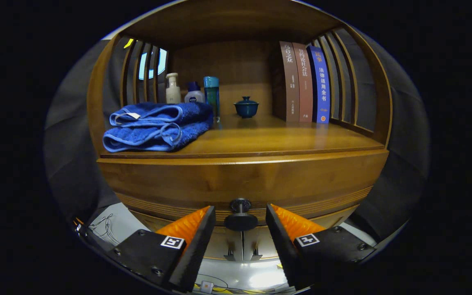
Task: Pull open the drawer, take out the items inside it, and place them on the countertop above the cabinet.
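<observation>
A wooden cabinet fills the scene, with its drawer front [240, 182] closed below the countertop [285, 139]. A dark round knob [240, 221] sticks out from the drawer's lower middle. My gripper [240, 219] is open, and the knob sits between the two fingertips with a gap on each side. The drawer's inside is hidden.
On the countertop lie folded blue towels [158, 127] at the left, three bottles [193, 92] behind them, a small blue lidded bowl [246, 107] at the back middle and three upright books [305, 84] at the right. Slatted wooden sides [342, 78] and a top shelf enclose the counter.
</observation>
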Action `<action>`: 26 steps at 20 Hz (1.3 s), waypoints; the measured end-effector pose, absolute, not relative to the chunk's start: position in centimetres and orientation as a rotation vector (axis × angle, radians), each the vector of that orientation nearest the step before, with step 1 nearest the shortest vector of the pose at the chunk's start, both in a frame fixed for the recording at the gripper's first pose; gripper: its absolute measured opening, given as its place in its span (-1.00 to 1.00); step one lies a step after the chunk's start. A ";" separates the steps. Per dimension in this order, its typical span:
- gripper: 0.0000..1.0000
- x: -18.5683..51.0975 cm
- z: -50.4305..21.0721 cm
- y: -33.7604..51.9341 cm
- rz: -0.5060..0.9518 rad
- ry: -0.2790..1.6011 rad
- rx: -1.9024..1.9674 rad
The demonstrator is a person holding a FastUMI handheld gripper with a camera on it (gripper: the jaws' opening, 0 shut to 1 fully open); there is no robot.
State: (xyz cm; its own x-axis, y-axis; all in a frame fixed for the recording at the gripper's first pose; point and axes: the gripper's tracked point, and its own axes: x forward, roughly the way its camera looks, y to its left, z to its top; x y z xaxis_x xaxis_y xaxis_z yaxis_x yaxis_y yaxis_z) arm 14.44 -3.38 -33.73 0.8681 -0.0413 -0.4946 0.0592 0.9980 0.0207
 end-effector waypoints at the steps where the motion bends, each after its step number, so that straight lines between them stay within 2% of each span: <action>1: 0.67 14.4 -33.8 -3.3 -0.047 0.526 0.040; 3: 0.32 14.8 -34.3 -3.4 -0.053 0.523 0.040; 5: 0.05 15.4 -34.8 -3.9 -0.059 0.514 0.047; 7: -0.12 14.8 -34.3 -3.5 -0.054 0.509 0.044; 8: -0.30 14.9 -34.5 -3.6 -0.053 0.515 0.032; 17: -0.30 13.8 -34.1 -3.6 -0.057 0.552 0.026; 26: -0.30 8.2 -33.3 -3.1 -0.051 0.598 0.004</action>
